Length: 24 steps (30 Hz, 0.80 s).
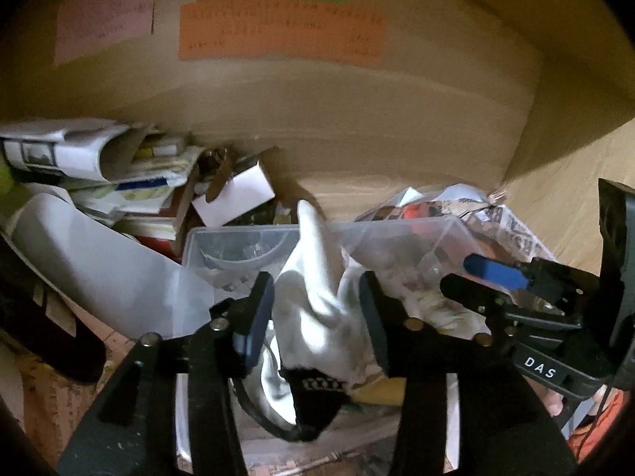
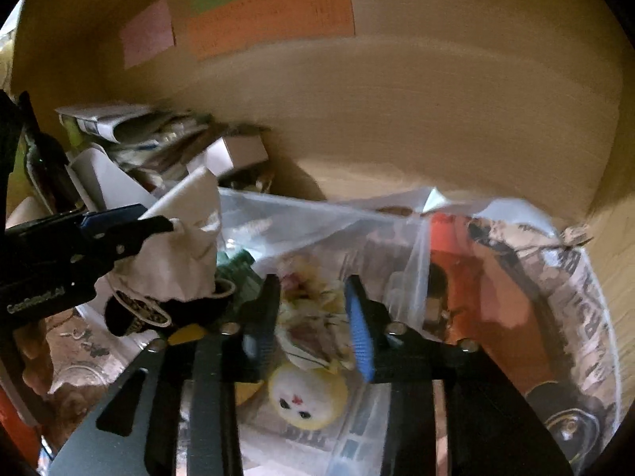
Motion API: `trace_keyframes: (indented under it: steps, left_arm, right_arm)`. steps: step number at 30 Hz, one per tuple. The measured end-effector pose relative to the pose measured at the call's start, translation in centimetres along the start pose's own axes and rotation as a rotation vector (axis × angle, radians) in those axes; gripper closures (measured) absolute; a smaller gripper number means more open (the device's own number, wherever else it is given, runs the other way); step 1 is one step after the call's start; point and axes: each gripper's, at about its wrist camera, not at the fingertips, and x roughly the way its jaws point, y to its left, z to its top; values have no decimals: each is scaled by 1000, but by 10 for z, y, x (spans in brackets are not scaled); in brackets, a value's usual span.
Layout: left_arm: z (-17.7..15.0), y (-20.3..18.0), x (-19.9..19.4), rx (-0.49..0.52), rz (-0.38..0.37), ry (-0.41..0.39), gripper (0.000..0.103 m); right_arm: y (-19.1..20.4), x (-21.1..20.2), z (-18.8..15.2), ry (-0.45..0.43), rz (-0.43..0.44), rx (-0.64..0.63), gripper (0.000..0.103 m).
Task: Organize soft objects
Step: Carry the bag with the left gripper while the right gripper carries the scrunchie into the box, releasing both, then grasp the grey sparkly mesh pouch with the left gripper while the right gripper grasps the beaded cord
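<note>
My left gripper (image 1: 315, 309) is shut on a white cloth glove (image 1: 317, 297) with a black patterned cuff (image 1: 317, 388); one finger of the glove sticks up. It holds the glove over a clear plastic box (image 1: 238, 238). The glove also shows in the right wrist view (image 2: 178, 254), held by the left gripper (image 2: 154, 218). My right gripper (image 2: 313, 309) is shut on a floral soft doll (image 2: 313, 317) with a yellow-rimmed white face (image 2: 305, 396), over the same box (image 2: 301, 218). The right gripper (image 1: 472, 273) shows at the right of the left wrist view.
A brown cardboard wall (image 1: 357, 119) with pink, green and orange paper labels (image 1: 278, 31) stands behind. A pile of papers and a small white box (image 1: 234, 194) lie at the left. A newspaper-print bag with something orange (image 2: 516, 277) sits at the right.
</note>
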Motion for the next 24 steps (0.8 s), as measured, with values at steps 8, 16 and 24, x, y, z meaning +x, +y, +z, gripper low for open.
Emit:
trace_keyframes:
  steps: [8, 16, 24]
  left_arm:
    - [-1, -11, -54, 27, -36, -103, 29]
    - [-22, -13, -92, 41, -51, -151, 3]
    - [-57, -19, -94, 78, -49, -82, 1]
  right_arm:
    - [7, -70, 4, -166, -14, -22, 28]
    - [2, -109, -21, -215, -17, -5, 10]
    - [-6, -103, -65, -119, -37, 55, 6]
